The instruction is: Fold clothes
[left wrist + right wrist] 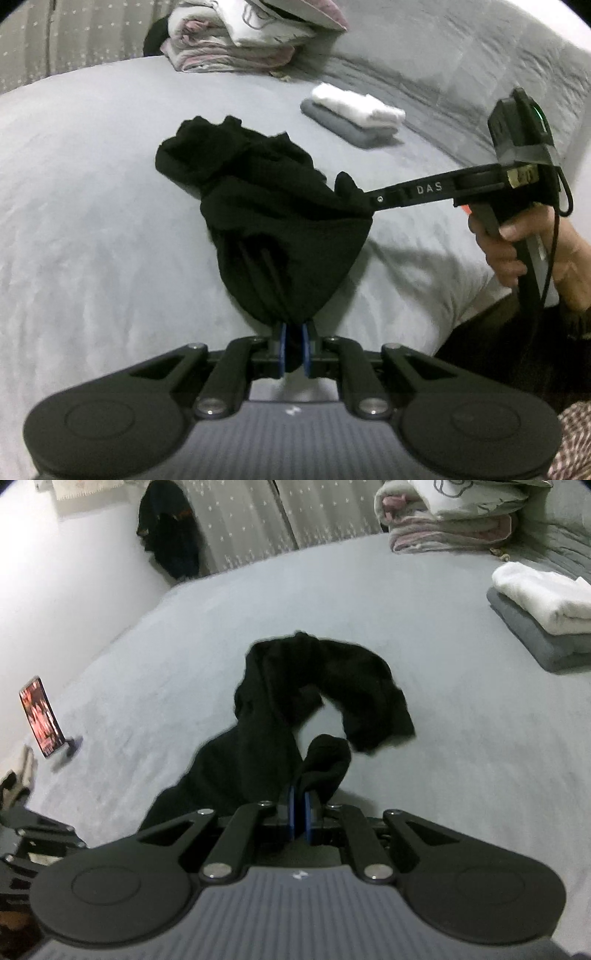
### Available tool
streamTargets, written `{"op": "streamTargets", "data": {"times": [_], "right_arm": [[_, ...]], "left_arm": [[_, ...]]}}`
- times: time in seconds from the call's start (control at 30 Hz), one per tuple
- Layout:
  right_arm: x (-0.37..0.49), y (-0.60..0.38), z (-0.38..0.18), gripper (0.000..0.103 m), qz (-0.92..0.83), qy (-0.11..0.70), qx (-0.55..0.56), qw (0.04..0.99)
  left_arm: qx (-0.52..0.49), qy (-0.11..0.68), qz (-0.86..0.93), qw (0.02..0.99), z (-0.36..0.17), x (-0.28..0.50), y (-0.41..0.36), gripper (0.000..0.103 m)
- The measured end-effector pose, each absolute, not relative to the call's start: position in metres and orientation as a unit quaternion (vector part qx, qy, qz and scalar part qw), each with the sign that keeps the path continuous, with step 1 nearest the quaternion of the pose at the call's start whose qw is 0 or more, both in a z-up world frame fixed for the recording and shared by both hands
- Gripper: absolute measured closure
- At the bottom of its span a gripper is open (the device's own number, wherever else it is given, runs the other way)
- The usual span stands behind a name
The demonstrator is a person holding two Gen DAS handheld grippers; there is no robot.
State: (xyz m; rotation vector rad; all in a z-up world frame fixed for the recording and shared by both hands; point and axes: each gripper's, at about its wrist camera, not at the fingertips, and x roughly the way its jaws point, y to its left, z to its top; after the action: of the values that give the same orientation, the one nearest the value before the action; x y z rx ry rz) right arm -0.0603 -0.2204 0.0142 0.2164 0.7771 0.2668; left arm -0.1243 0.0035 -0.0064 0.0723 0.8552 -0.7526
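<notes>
Black garment [266,206] bunched and unfolded, slung between both claws above the grey bedspread [92,221] — left gripper [293,332] pressed together on a gathered hem right at its tips, right gripper [299,797] pinching another edge of the same cloth, the rest trailing ahead of it onto the bed. Beyond the claws, to the right, a white folded piece on a grey one [546,605] looks done, and a pink-and-white folded pile [240,40] lies farther off. By my reading this garment is only picked up — spreading flat and every fold remain.
</notes>
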Motion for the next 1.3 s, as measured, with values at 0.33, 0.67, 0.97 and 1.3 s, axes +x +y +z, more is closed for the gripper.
{"op": "streamTargets", "data": {"times": [0.33, 0.67, 0.97, 1.3], "right_arm": [[-0.046, -0.236, -0.004, 0.061, 0.130, 0.390, 0.138, 0.901], [-0.007, -0.253, 0.009, 0.049, 0.100, 0.349, 0.159, 0.918], [0.039, -0.256, -0.003, 0.049, 0.088, 0.357, 0.145, 0.918], [0.056, -0.249, -0.013, 0.068, 0.081, 0.382, 0.139, 0.910]], "left_arm": [[-0.060, 0.419, -0.377, 0.824, -0.001, -0.086, 0.019, 0.056], [-0.177, 0.433, -0.277, 0.839, -0.012, -0.005, 0.008, 0.056], [-0.268, 0.460, -0.200, 0.823, -0.039, 0.060, 0.006, 0.058], [-0.310, 0.448, -0.149, 0.825, -0.047, 0.090, -0.012, 0.100]]}}
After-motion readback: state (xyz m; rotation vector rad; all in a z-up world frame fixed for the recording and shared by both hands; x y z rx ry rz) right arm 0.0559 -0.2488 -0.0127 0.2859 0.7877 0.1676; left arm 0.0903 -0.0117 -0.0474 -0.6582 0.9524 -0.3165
